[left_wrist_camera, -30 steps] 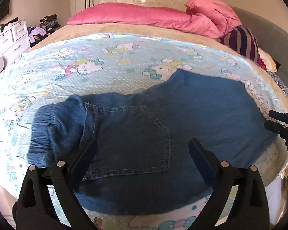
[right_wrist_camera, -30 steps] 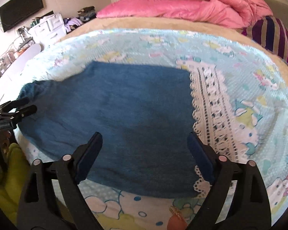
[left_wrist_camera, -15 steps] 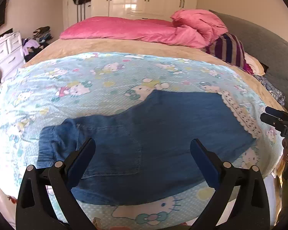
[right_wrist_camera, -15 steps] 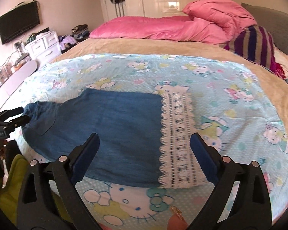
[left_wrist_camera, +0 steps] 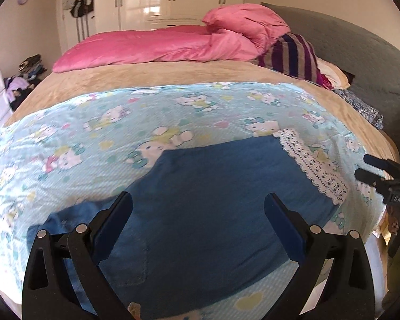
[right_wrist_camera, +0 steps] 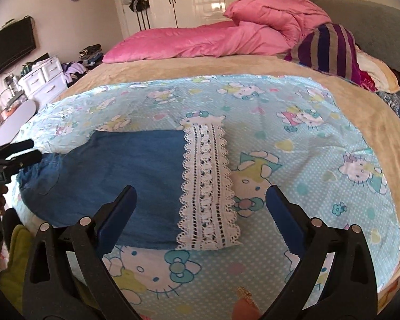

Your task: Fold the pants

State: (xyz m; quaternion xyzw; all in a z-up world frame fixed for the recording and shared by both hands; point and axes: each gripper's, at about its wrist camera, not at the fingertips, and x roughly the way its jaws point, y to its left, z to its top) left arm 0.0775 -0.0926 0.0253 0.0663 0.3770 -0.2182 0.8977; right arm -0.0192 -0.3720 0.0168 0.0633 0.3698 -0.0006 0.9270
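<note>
Spread over the bed, a pale blue cartoon-cat sheet carries the denim pants, folded flat near its front edge with their white lace hem on the right. Both the left gripper and the right gripper hover above the pants with jaws released, gripping nothing. Pink bedding lies at the far side.

Pants flat on sheet at bed's near edge; quilt behind.
</note>
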